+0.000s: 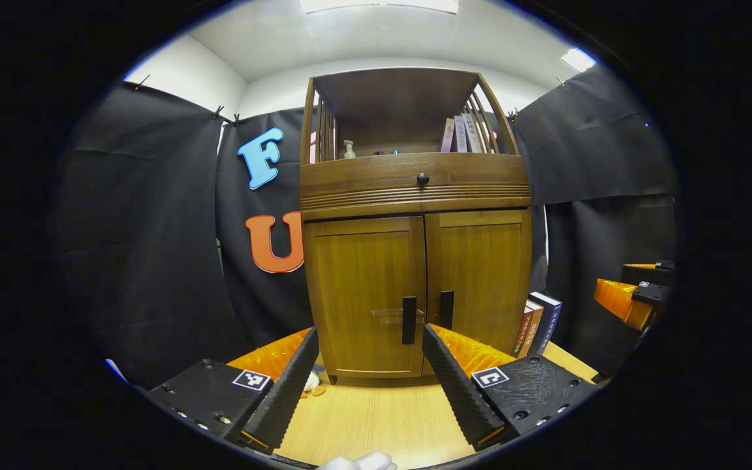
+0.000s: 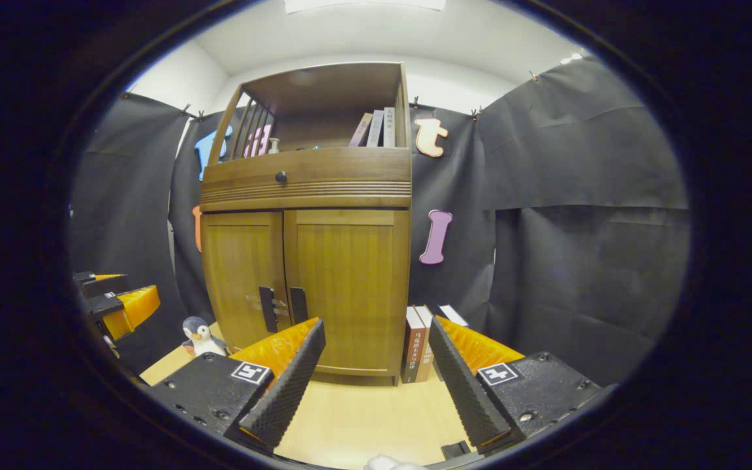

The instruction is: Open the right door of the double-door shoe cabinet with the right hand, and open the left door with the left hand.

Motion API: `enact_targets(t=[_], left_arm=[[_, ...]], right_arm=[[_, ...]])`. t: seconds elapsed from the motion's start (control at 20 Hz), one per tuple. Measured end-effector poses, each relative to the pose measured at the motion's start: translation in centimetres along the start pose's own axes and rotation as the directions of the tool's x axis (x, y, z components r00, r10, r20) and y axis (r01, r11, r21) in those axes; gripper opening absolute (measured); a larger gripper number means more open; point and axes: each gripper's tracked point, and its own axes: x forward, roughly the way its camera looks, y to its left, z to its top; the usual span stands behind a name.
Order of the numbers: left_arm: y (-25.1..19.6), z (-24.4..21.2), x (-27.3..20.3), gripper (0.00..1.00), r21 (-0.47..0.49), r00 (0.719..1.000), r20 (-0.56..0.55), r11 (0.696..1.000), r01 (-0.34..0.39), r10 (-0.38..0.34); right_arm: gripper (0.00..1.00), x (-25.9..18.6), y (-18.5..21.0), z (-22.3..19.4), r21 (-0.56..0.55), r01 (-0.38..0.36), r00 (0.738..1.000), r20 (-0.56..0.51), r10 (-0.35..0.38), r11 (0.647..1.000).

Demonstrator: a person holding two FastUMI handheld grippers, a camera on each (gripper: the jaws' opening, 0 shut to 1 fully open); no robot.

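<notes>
A brown wooden shoe cabinet (image 1: pixel 415 189) stands on the table with both doors closed. In the left gripper view the left door (image 1: pixel 363 287) carries a dark vertical handle (image 1: pixel 408 320), and the right door (image 1: pixel 480 274) has its handle (image 1: pixel 446 309) beside it. My left gripper (image 1: pixel 369 339) is open, a short way in front of the left door. In the right gripper view the cabinet (image 2: pixel 304 196) stands left of centre, with the right door (image 2: pixel 346 294) and its handle (image 2: pixel 297 305). My right gripper (image 2: pixel 376 333) is open, facing the cabinet's right edge. Each gripper also appears at the edge of the other's view: the right gripper (image 1: pixel 637 294), the left gripper (image 2: pixel 115 300).
Upright books (image 2: pixel 417 343) lean against the cabinet's right side. A small penguin toy (image 2: pixel 200 335) stands at its left. A drawer with a round knob (image 1: pixel 422 178) sits above the doors, and books and a bottle are on the top shelf. Light wooden tabletop (image 1: pixel 376 418) lies in front.
</notes>
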Motion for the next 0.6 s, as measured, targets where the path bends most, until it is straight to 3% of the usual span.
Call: enact_targets(t=[0.4,0.6], left_arm=[[1.2,-0.4,0.0,0.96,0.022,1.000,-0.006,1.000,-0.012,0.012],[2.8,-0.8,-0.3,0.96,0.021,0.999,-0.022,0.999,-0.044,0.044]], right_arm=[[1.00,3.3,1.1,-1.8,-0.027,0.001,1.000,-0.023,-0.002,1.000],[1.00,6.6,3.3,-3.2,-0.037,-0.034,0.999,-0.039,0.033,0.999]])
